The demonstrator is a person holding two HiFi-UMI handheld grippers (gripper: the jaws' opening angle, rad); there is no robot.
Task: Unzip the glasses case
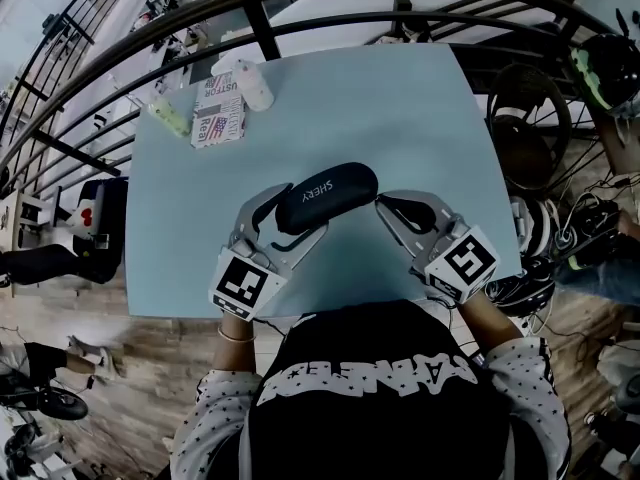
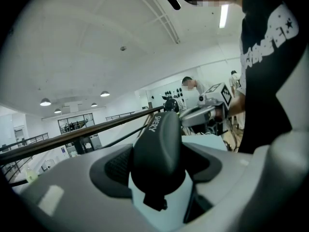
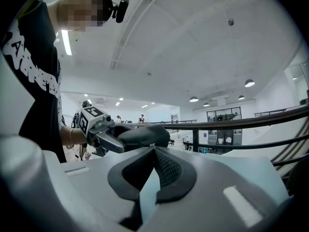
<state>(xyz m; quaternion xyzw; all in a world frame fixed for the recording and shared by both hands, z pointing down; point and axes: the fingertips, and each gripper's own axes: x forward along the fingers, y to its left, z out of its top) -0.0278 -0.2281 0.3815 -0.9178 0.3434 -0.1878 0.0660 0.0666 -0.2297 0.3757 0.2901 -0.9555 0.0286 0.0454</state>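
Note:
A black hard glasses case (image 1: 325, 196) lies slantwise on the light blue table (image 1: 390, 108), close to the near edge. My left gripper (image 1: 290, 218) is shut on the case's left end; in the left gripper view the case (image 2: 157, 153) fills the space between the dark pads. My right gripper (image 1: 380, 201) meets the case's right end with its tips together. In the right gripper view the pads close to a point at the case's (image 3: 145, 135) end, where a tiny zipper pull (image 3: 154, 147) shows, and the right gripper (image 3: 154, 150) is shut there.
At the table's far left corner lie a printed packet (image 1: 218, 110), a white roll (image 1: 255, 86) and a pale green item (image 1: 170, 118). A black curved railing (image 1: 300, 18) runs behind the table. Bicycle wheels and helmets (image 1: 540, 148) crowd the right side.

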